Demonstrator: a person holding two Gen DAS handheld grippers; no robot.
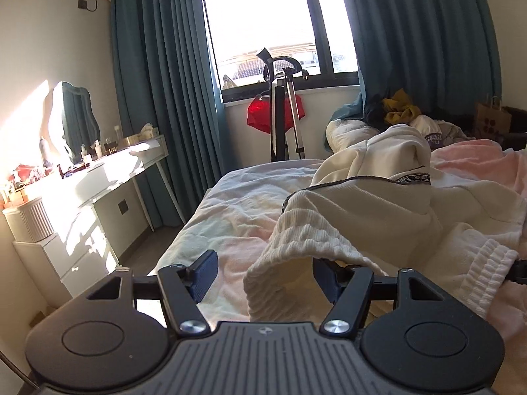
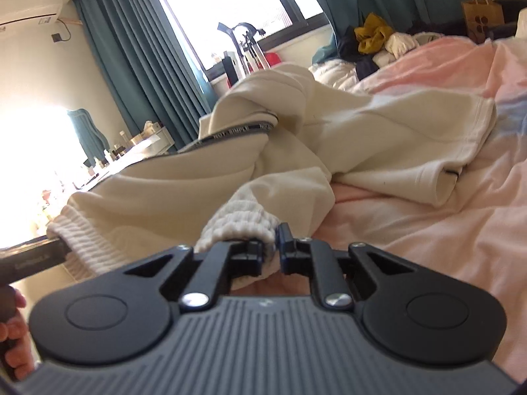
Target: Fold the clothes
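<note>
A cream sweatshirt (image 1: pixel 378 207) with ribbed hem and a black-and-white neck tape lies crumpled on the pink and white bed sheet (image 1: pixel 237 204). My left gripper (image 1: pixel 265 278) is open, jaws wide apart; the ribbed hem (image 1: pixel 296 250) drapes between them, over the right finger. In the right wrist view the same sweatshirt (image 2: pixel 346 131) spreads ahead. My right gripper (image 2: pixel 275 247) is shut on a ribbed cuff (image 2: pixel 240 227) of it, low over the sheet (image 2: pixel 444 214). The left gripper's finger (image 2: pixel 33 256) shows at the left edge by the ribbed hem.
A pile of other clothes (image 1: pixel 402 112) lies at the bed's far end by a paper bag (image 1: pixel 492 118). A white dressing table (image 1: pixel 98 177) with a mirror and bottles stands left of the bed. A stand with a red garment (image 1: pixel 280 115) is under the window.
</note>
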